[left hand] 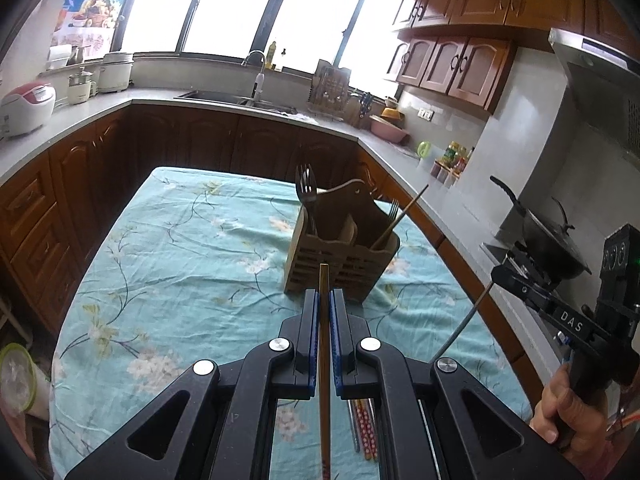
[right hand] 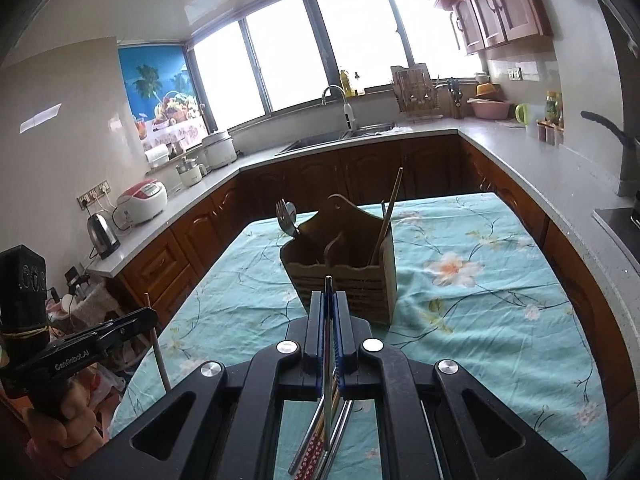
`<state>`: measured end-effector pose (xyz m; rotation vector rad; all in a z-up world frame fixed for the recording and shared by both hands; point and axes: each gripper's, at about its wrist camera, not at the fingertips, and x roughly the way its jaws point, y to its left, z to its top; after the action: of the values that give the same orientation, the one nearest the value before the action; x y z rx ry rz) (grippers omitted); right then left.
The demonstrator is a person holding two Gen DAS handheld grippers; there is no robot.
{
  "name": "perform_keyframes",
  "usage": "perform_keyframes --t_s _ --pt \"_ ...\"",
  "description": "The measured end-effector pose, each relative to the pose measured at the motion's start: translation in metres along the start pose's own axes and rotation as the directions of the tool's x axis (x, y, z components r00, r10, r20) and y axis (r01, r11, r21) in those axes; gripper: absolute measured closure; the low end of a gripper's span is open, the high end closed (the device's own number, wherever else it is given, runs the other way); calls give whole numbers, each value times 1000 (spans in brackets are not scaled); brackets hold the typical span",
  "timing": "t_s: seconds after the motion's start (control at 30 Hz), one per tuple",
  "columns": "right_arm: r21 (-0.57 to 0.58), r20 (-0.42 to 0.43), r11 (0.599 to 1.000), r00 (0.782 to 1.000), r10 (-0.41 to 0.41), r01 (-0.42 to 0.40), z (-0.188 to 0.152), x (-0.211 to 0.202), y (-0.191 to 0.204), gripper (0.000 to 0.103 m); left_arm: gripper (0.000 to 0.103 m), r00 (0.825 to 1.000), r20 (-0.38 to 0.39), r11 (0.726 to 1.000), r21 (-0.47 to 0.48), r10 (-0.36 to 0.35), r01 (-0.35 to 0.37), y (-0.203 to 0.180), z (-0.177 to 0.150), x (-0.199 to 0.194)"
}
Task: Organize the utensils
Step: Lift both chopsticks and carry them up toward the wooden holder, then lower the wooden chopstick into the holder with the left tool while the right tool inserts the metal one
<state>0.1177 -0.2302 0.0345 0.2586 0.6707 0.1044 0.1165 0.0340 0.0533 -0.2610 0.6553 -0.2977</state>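
Note:
A wooden utensil caddy [left hand: 340,256] [right hand: 344,276] stands on the table with the floral cloth [left hand: 168,264] [right hand: 480,300]. It holds forks [left hand: 306,196] [right hand: 286,216] in its left compartment and a wooden chopstick [left hand: 400,216] [right hand: 386,220] in its right. My left gripper [left hand: 324,300] is shut on a wooden chopstick [left hand: 324,360], just before the caddy. My right gripper [right hand: 329,300] is shut on a metal chopstick [right hand: 328,360], also just before the caddy. More chopsticks [left hand: 364,424] [right hand: 312,452] lie on the cloth below the grippers.
Kitchen counters [left hand: 80,116] [right hand: 520,152] wrap around the table, with a sink [left hand: 224,96], rice cookers [left hand: 24,108] and a kettle [right hand: 102,236]. A wok [left hand: 552,236] sits on the stove at right. The other gripper shows at each view's side [left hand: 560,304] [right hand: 80,344].

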Motion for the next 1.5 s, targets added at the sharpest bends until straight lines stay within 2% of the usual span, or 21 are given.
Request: perform_keyframes --t_s 0.33,0.63,1.07,1.27,1.5 --pt "14 32 1000 1000 0 0 12 1 -8 99 99 998 60 999 -27 -16 18 5 21 13" --pt "40 96 999 995 -4 0 43 9 -16 99 99 988 154 997 -64 -25 35 15 54 34" --pt "65 242 998 970 -34 19 108 30 -31 99 99 949 314 991 -136 23 21 27 100 101" --pt "72 286 997 957 -55 36 124 44 -38 99 99 932 360 988 -151 42 14 25 101 139" --pt "63 292 996 953 -75 60 124 66 -41 99 99 913 395 990 -130 100 -52 9 82 186"
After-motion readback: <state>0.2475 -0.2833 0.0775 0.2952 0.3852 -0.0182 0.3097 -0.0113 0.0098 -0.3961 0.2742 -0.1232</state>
